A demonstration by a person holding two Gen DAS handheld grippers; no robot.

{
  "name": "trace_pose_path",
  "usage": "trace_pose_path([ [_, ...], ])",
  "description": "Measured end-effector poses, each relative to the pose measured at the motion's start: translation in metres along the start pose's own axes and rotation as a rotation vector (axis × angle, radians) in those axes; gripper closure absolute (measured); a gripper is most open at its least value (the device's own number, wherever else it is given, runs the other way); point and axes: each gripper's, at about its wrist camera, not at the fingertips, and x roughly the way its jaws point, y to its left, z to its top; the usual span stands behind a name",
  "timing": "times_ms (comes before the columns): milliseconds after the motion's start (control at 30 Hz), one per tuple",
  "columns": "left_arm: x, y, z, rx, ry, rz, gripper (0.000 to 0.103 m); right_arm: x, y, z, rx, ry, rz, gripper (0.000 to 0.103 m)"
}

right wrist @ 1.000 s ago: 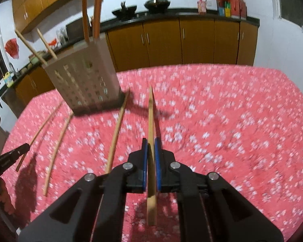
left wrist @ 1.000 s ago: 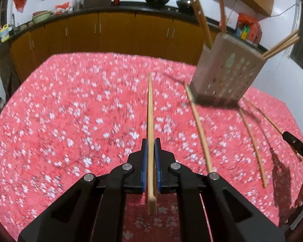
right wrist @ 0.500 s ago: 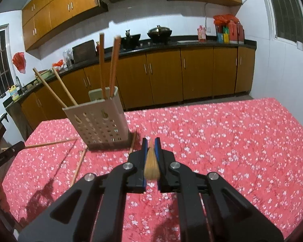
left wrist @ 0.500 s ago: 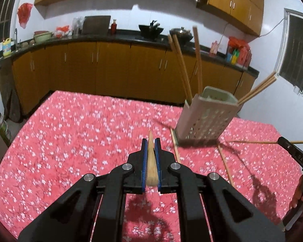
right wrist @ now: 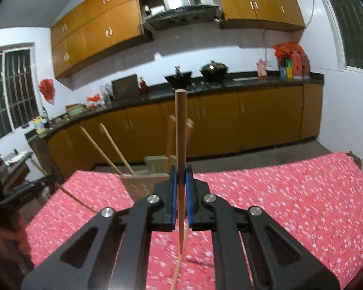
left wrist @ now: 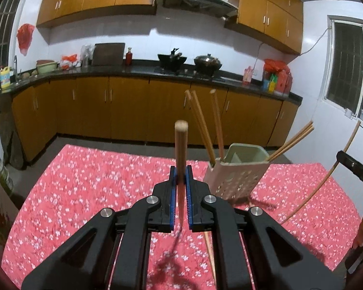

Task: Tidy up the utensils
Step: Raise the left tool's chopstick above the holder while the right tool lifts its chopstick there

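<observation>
The table (left wrist: 84,188), covered in a red cloth with small white blossoms, carries a pale perforated plastic utensil holder (left wrist: 234,181) toward its far edge. The left wrist view shows the holder whole, with five wooden chopsticks leaning out of it; in the right wrist view the holder (right wrist: 142,183) is blurred and half hidden behind the claw. A loose chopstick (left wrist: 209,251) lies flat on the cloth, nearer than the holder. The left claw (left wrist: 180,176) is clamped narrow on a round wooden chopstick (left wrist: 180,149), blunt end up. The right claw (right wrist: 180,176) likewise grips a tapered chopstick (right wrist: 180,133), seemingly upright.
</observation>
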Motion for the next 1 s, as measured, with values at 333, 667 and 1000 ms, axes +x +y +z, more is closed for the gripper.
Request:
trace_pose_path([
  [333,-0.013,-0.027,0.057,0.018,-0.126,-0.046,0.095,0.003,0.036,0.054,-0.015,-0.181,0.044,0.095],
  [667,0.001,-0.046,0.11,-0.107,-0.282,-0.072,0.095,0.05,0.031,0.081,0.014,-0.245,-0.017,0.095],
  [1000,0.043,-0.06,0.086,-0.114,-0.268,-0.064,0.095,0.088,0.023,0.06,0.02,-0.142,-0.017,0.095],
])
